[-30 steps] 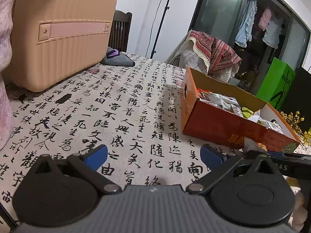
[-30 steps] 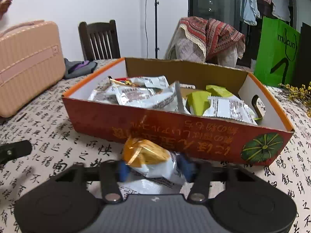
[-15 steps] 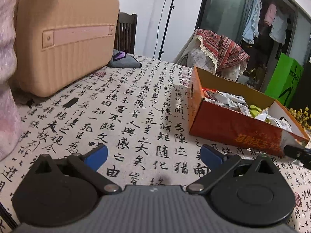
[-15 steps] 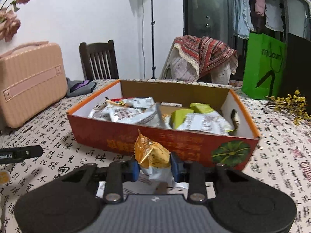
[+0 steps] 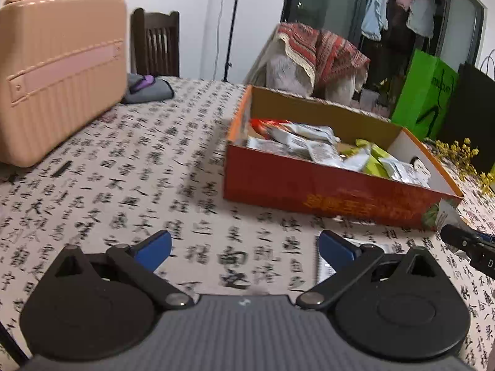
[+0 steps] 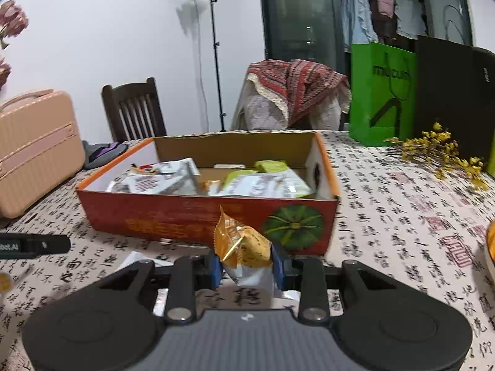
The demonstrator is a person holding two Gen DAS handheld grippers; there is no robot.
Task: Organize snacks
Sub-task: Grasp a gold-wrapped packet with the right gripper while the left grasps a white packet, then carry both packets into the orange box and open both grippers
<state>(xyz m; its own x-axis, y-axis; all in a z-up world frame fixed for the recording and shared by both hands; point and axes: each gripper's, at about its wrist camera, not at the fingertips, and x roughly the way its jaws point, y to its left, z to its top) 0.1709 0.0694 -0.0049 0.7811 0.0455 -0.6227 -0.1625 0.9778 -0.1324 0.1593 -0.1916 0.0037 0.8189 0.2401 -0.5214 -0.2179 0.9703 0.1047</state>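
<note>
Right now, by label:

Snack packet [image 6: 243,247]: standing nearly upright, long axis running up and down, crimped gold top pointing up and leaning slightly left, white lower end hanging toward the desk [image 6: 386,216].
Packet position: sitting in front of the orange cardboard box's [image 6: 161,216] near wall, just left of the green pumpkin print, raised off the cloth.
Right claw [image 6: 246,267]: squeezing narrow on the snack packet, both blue pads pressing its sides, jaws having just finished closing on it.
Left claw [image 5: 244,247]: gaping wide, blue fingertips [image 5: 153,247] well apart, gripping nothing, hovering over bare printed cloth.
Box contents: lying jumbled, silver packets [image 6: 154,182] toward the left, green ones [image 6: 269,167] toward the right.
Box long axis: running left to right across the right wrist view.
Pink case [image 5: 58,71]: standing on the desk's left side, well apart from the box.
Paper sheets under the right claw: lying flat, details too blurred for telling.
</note>
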